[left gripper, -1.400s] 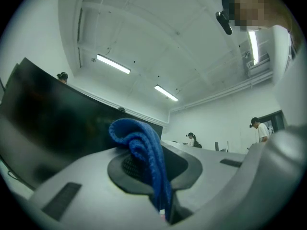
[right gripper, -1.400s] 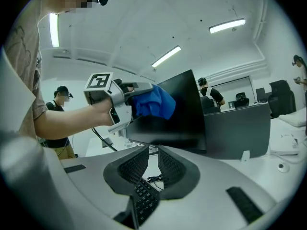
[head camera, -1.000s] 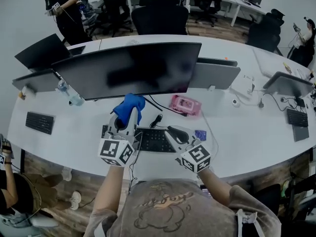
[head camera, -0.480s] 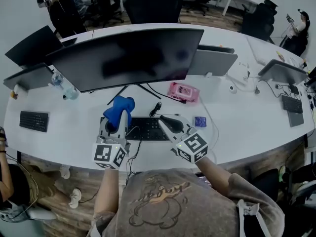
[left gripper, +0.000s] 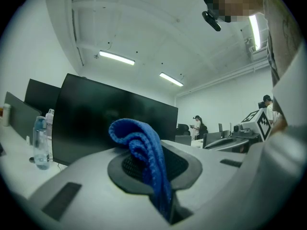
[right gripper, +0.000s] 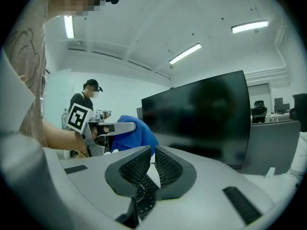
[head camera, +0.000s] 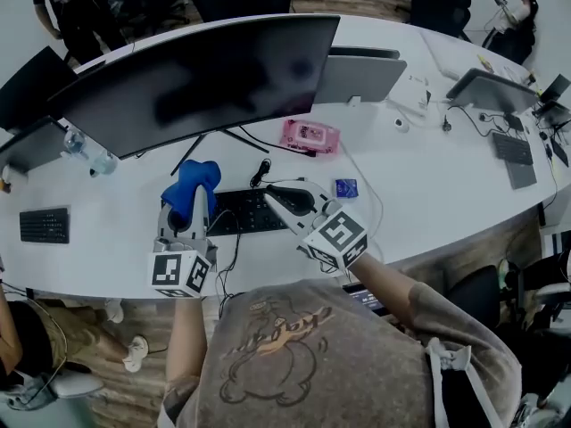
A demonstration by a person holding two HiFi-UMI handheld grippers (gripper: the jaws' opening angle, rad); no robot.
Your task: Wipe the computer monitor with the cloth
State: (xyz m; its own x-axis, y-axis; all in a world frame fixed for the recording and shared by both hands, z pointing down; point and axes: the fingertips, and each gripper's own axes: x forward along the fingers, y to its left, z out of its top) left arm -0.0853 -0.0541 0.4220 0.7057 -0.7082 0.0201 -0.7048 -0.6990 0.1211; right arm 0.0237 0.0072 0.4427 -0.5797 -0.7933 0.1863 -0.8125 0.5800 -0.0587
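The wide black monitor (head camera: 196, 74) stands on the white desk (head camera: 428, 194), its dark screen facing me. My left gripper (head camera: 189, 201) is shut on a bunched blue cloth (head camera: 190, 184) and hovers over the keyboard's left end, well short of the screen. In the left gripper view the cloth (left gripper: 141, 147) stands up from between the jaws, with the monitor (left gripper: 105, 119) behind it. My right gripper (head camera: 271, 200) is shut and holds nothing, over the keyboard's right part. The right gripper view shows the cloth (right gripper: 136, 133) to the left and the monitor (right gripper: 201, 119) ahead.
A black keyboard (head camera: 245, 212) lies under both grippers, with cables beside it. A pink wipes pack (head camera: 310, 135) and a small blue packet (head camera: 345, 187) lie to the right. A water bottle (head camera: 89, 154) stands left of the monitor. More monitors and another keyboard (head camera: 43, 225) are around.
Both grippers have drawn back from the monitor toward the desk's near edge and drifted left. The cloth stays in the left gripper. The right gripper stays shut.
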